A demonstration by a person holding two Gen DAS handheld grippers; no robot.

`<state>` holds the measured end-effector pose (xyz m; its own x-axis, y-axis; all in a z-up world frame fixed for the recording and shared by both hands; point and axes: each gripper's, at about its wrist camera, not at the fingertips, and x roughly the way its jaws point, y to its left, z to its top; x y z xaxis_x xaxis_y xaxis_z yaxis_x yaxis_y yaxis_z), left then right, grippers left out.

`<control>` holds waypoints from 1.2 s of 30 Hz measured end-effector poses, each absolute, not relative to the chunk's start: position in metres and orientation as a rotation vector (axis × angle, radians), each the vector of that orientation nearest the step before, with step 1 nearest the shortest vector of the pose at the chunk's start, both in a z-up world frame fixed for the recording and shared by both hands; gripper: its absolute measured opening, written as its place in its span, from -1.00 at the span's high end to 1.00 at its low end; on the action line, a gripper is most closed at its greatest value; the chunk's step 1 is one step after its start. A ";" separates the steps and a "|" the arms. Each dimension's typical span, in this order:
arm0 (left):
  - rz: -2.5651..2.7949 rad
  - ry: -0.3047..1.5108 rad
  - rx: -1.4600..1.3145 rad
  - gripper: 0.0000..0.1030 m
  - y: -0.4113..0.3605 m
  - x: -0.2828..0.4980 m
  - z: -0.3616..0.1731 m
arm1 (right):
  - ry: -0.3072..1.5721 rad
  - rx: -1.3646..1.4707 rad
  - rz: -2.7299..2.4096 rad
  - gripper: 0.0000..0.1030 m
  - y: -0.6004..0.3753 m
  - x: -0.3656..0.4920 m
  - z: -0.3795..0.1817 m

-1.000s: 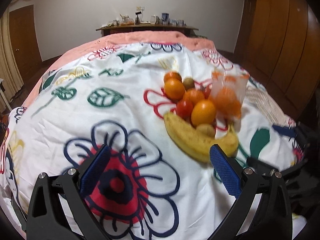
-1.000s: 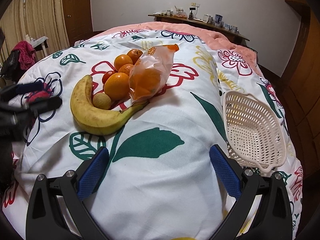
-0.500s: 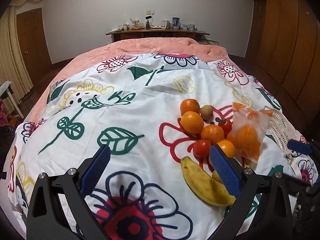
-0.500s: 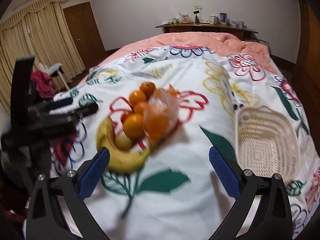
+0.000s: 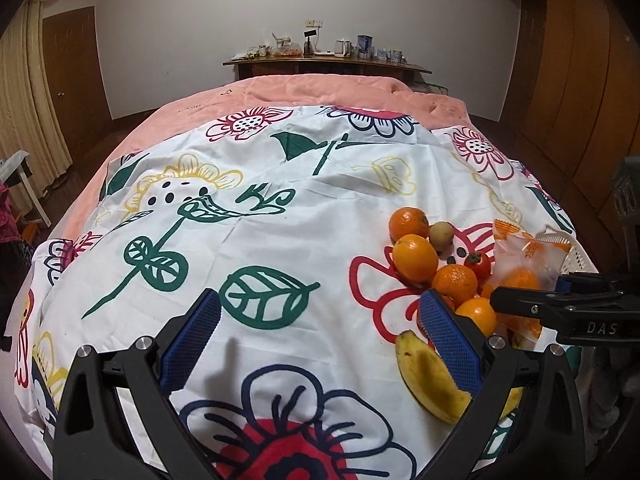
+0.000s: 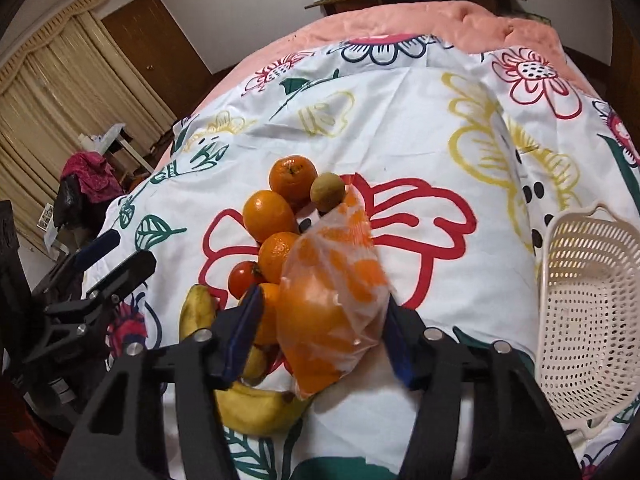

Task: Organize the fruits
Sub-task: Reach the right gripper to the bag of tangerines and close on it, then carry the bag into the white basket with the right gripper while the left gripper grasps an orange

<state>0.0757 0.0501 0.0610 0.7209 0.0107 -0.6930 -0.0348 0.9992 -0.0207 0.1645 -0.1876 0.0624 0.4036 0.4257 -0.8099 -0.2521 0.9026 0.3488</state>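
**A:** Where's my right hand-held gripper (image 6: 320, 332) now?

**B:** Over the bag of oranges (image 6: 332, 300) at the near edge of the fruit pile on the bed (image 6: 420, 128). A second ago it hung wide open, short of the pile; since then its jaws have just been closing, and the bag now sits between the blue pads. I see the right pad against the plastic, but I can't tell whether the left pad presses it.

**A:** And my left hand-held gripper (image 5: 320, 340)?

**B:** Wide open, holding nothing, above the flowered cover. The pile has slid to the right of its view compared with before.

**A:** The rest of the fruit?

**B:** The banana (image 6: 256, 408) lies nearest, loose oranges (image 6: 270, 216) and a tomato (image 6: 244, 278) beyond it. The white basket (image 6: 592, 320) rests to the right, apart from the pile.
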 end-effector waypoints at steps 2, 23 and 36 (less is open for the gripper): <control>0.025 0.768 -0.033 -0.96 0.051 0.078 0.060 | 1.071 0.175 0.428 0.08 -0.188 0.164 0.063; -0.051 0.853 -0.048 -0.96 0.021 0.140 0.055 | 0.879 0.379 0.368 0.10 -0.284 0.136 0.107; -0.144 0.947 -0.001 -0.53 -0.007 0.191 0.037 | 0.884 0.497 0.166 0.10 -0.368 0.140 0.072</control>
<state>0.1907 -0.0067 0.0366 0.5755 -0.1233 -0.8085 0.1222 0.9904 -0.0641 0.1400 -0.3684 0.0722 0.6296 0.3398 -0.6987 0.0626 0.8742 0.4815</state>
